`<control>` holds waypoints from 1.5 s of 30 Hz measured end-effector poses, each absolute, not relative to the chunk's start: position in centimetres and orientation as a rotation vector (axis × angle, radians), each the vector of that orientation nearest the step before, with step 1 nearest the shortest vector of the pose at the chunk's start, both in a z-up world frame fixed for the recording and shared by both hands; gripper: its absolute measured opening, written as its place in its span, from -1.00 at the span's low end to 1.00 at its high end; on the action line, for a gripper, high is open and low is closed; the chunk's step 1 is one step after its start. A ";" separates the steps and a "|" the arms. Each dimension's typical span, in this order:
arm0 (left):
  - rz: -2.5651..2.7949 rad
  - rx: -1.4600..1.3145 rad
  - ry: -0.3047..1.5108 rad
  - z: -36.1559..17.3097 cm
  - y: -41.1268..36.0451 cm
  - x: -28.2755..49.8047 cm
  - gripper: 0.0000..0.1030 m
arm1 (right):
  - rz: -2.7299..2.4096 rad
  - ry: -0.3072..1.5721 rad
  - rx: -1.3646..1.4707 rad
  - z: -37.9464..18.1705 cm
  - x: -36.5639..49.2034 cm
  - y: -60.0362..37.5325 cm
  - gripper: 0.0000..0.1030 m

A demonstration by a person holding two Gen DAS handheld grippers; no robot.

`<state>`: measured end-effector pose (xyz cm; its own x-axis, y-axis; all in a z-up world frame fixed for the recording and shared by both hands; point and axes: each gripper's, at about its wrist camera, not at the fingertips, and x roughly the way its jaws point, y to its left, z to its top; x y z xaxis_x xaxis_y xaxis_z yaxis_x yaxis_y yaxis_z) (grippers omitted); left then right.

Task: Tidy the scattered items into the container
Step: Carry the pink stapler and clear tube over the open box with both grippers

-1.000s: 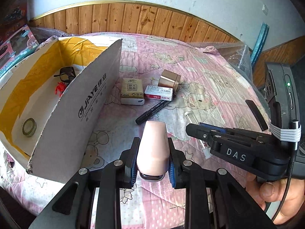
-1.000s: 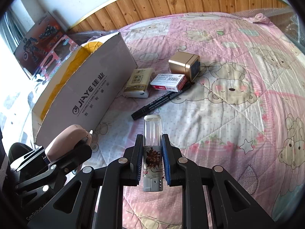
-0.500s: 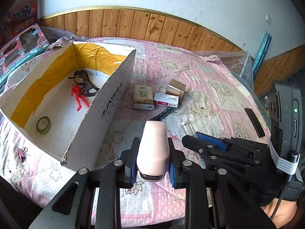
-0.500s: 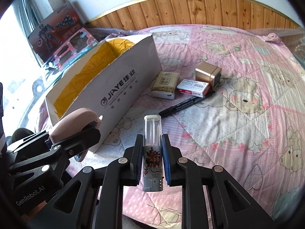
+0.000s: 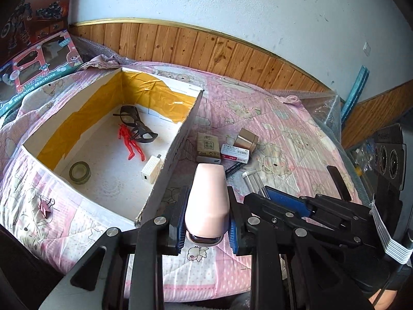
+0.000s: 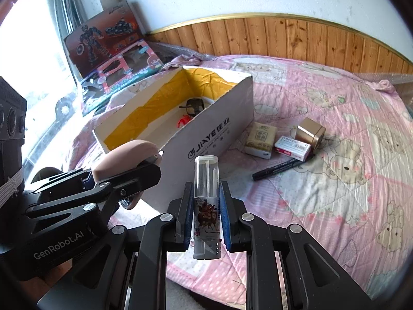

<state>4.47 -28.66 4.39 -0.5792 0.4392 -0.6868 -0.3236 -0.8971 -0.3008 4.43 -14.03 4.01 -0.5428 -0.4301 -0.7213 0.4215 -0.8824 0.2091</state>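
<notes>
Both tongs are clenched on something. Left gripper (image 5: 206, 211) squeezes a pale pink stapler-shaped device (image 5: 207, 201) between its blue pads, jaws only as wide as the body, nose pointing to 12 o'clock; it hangs above the pink quilt (image 5: 284, 134) just off the near corner of the cardboard box (image 5: 170, 160). Right gripper (image 6: 206, 206) pinches a clear lighter with a cartoon label (image 6: 206, 201), upright between narrow-set jaws, with the box (image 6: 214, 129) at its 12 o'clock and the left gripper at 9 o'clock.

Inside the box lie dark glasses (image 5: 136, 125), a red figure (image 5: 130, 142), a tape roll (image 5: 80, 172) and a white charger (image 5: 152, 170). On the quilt at about 1 o'clock from the left gripper sit a tissue pack (image 5: 207, 147), a staples box (image 5: 235, 153), a gold cube (image 5: 247, 139) and a black marker (image 6: 282, 166).
</notes>
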 end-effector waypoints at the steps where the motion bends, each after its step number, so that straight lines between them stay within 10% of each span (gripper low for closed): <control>1: 2.459 -1.116 -0.204 4.6 -28.9 4.5 -0.48 | -2.399 -0.014 1.123 4.2 4.4 -14.2 -0.62; 45: 2.548 -1.097 -0.387 8.0 -37.3 -1.1 -0.48 | -2.316 0.125 1.003 10.4 -1.1 -23.2 -0.62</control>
<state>-1.15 -37.26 8.05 -0.6446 0.4091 -0.6459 -0.1990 -0.9055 -0.3749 -1.10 -23.19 10.39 -0.5309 -0.4925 -0.6897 0.5638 -0.8128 0.1464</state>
